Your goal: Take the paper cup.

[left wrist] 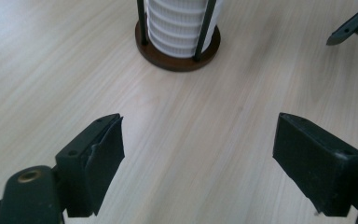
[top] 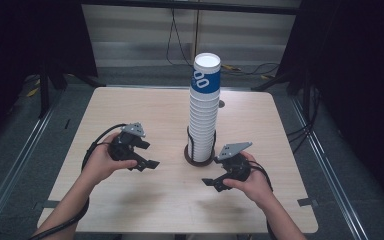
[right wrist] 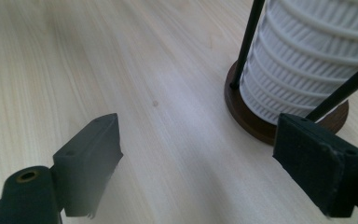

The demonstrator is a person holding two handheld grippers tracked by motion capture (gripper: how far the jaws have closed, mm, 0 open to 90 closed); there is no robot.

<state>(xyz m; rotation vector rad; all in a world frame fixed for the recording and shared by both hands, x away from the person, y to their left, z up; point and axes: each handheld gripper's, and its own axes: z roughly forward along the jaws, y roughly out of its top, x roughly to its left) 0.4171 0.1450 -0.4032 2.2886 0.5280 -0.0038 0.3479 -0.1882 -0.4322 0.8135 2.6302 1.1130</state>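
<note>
A tall stack of white ribbed paper cups [top: 203, 112], the top one with a blue band, stands in a holder with a dark round base [top: 198, 159] and thin black rods at the table's middle. My left gripper [top: 149, 156] is held above the table left of the base, jaws open and pointing toward it, with nothing between them. In the left gripper view the base [left wrist: 177, 58] lies ahead of the left gripper [left wrist: 198, 154]. My right gripper [top: 211, 183] is open just right of and in front of the base. In the right gripper view the stack [right wrist: 307, 60] rises close at the upper right of the right gripper [right wrist: 198, 154].
The light wooden table [top: 130, 107] has bare surface all around the holder. A small dark spot [top: 221, 104] lies behind the stack. Cables run over the floor beyond the far edge. A jaw of the right gripper [left wrist: 352, 25] shows at the top right of the left gripper view.
</note>
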